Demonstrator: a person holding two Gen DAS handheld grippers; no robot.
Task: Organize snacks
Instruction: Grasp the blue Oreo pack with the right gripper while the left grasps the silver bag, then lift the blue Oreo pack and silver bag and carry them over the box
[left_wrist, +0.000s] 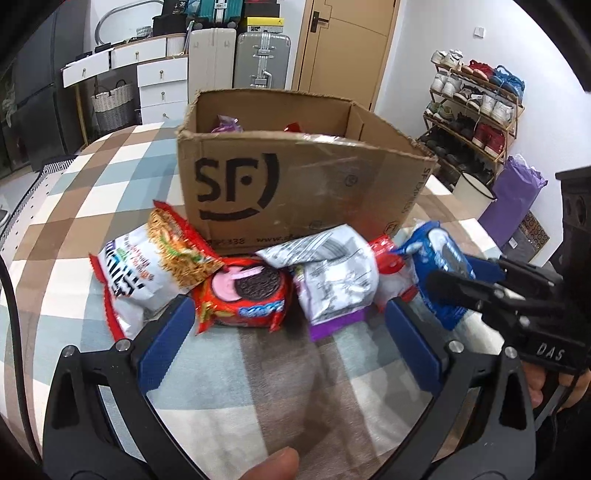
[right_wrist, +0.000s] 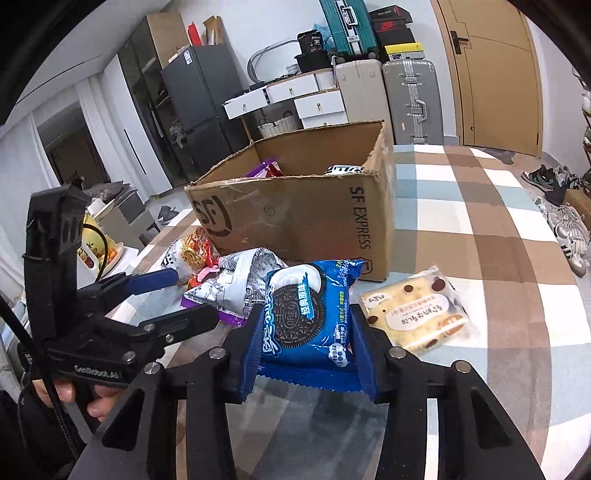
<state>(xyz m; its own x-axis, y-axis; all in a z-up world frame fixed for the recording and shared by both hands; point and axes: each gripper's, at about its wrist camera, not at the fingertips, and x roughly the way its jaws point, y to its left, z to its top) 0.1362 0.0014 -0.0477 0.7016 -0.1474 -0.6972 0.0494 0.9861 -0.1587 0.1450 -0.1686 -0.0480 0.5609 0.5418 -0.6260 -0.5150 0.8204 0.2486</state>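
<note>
Two snack packs (right_wrist: 271, 168) poke half-hidden above the cardboard box (right_wrist: 303, 218) rim.

**Glossy film, matt cardboard, woven cloth**

Blue Oreo pack (right_wrist: 308, 314): shiny plastic film, crinkled, serrated end seams. Red cookie pack (left_wrist: 242, 295) and noodle bag (left_wrist: 177, 254): same glossy wrap. Cardboard box (left_wrist: 295, 184): matt brown, scuffed, patches of shiny clear tape. Checked tablecloth (left_wrist: 92, 173): soft, matt. Gripper pads (right_wrist: 360, 350): ridged blue plastic.

Bright even light, fisheye-warped dark edges
</note>
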